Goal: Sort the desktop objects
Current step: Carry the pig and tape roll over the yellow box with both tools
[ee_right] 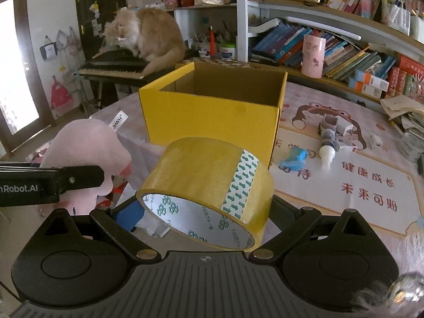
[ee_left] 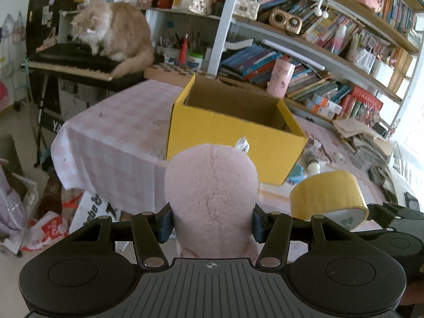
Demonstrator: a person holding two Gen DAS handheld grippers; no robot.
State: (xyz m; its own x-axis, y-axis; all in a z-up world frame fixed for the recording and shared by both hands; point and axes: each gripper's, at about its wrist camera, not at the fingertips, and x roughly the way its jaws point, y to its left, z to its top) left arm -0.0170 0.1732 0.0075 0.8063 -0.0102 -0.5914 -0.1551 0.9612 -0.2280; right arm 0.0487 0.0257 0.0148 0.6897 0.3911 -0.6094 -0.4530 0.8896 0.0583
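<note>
A pink plush toy (ee_left: 212, 198) fills the lower centre of the left view, clamped between the left gripper (ee_left: 212, 224) pads. The right gripper (ee_right: 205, 220) holds a tilted yellow tape roll (ee_right: 205, 185), just below the open yellow cardboard box (ee_right: 212, 106) on the pink tablecloth (ee_right: 344, 185).

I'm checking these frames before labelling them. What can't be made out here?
- Floor of the yellow cardboard box: hidden in both views by its near wall.
- Front of the pink plush toy: left view shows only its back; its lower part sits behind the left gripper.
- Far pad of the right gripper: covered by the yellow tape roll.
- Small blue item on the printed mat: too small to identify.
</note>
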